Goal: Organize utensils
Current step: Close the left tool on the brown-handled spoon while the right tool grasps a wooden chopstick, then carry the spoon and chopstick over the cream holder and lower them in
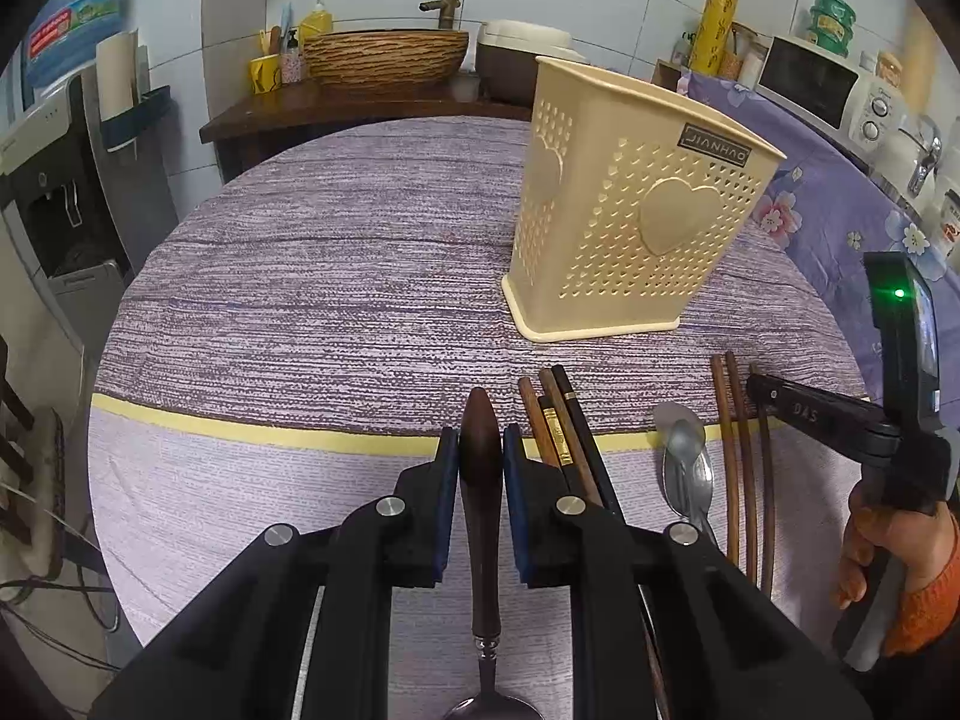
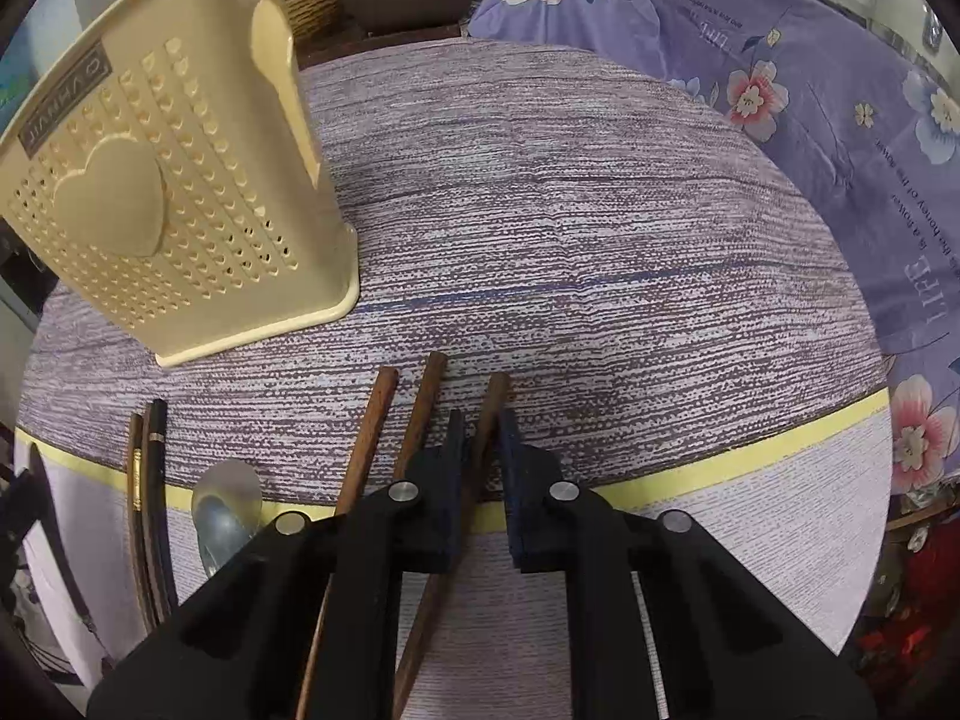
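Observation:
My left gripper (image 1: 480,450) is shut on the dark wooden handle of a spoon (image 1: 482,492) lying on the table; its metal bowl shows at the bottom edge. A cream perforated utensil holder (image 1: 630,204) stands upright beyond, to the right. Dark chopsticks (image 1: 564,432), a metal spoon (image 1: 687,468) and three brown chopsticks (image 1: 741,450) lie to the right. My right gripper (image 2: 483,438) is closed around the rightmost brown chopstick (image 2: 493,408); the other two (image 2: 375,426) lie left of it. The holder (image 2: 174,180) is at the upper left in the right wrist view.
The round table (image 1: 330,270) has a purple striped cloth with a yellow band. A floral purple cloth (image 2: 810,120) covers something to the right. A counter with a woven basin (image 1: 384,57) stands behind; a microwave (image 1: 828,90) is at the far right.

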A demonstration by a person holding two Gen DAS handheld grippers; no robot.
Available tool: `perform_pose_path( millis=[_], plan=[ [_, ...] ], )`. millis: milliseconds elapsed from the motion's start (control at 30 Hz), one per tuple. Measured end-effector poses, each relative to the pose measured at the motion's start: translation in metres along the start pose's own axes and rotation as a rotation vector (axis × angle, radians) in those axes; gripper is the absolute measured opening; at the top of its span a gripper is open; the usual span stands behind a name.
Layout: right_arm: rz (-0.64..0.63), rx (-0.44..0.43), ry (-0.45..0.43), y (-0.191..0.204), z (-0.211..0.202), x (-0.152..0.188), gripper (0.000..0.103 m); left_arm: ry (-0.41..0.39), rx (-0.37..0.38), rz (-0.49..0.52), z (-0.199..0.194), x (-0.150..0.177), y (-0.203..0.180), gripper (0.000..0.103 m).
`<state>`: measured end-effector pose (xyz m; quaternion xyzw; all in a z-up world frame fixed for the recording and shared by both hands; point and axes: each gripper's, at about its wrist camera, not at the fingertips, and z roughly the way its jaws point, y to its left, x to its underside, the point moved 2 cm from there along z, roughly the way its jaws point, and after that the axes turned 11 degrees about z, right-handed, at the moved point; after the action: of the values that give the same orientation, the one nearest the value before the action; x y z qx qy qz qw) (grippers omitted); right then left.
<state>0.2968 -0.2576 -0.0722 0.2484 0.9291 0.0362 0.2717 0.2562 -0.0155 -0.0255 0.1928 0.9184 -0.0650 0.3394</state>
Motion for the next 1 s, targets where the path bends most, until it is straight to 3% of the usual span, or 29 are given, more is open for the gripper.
perform_pose_path(
  millis=[167,267,700,1000],
  plan=[
    [0.058,-0.086,0.021,-0.014,0.000,-0.005,0.011,-0.026,0.001,-0.007,-0.007,-0.002,0.003,0.016],
    [0.073,-0.141,-0.014,-0.018,-0.015,-0.008,0.010,-0.056,0.002,-0.005,-0.016,-0.006,0.004,0.016],
    [-0.025,-0.238,-0.433,-0.039,-0.151,-0.043,0.008,-0.228,-0.059,-0.024,-0.061,-0.046,0.015,0.016],
    [-0.035,-0.245,-0.451,-0.049,-0.164,-0.053,0.008,-0.272,-0.082,-0.033,-0.064,-0.060,0.020,0.016]
  ],
)
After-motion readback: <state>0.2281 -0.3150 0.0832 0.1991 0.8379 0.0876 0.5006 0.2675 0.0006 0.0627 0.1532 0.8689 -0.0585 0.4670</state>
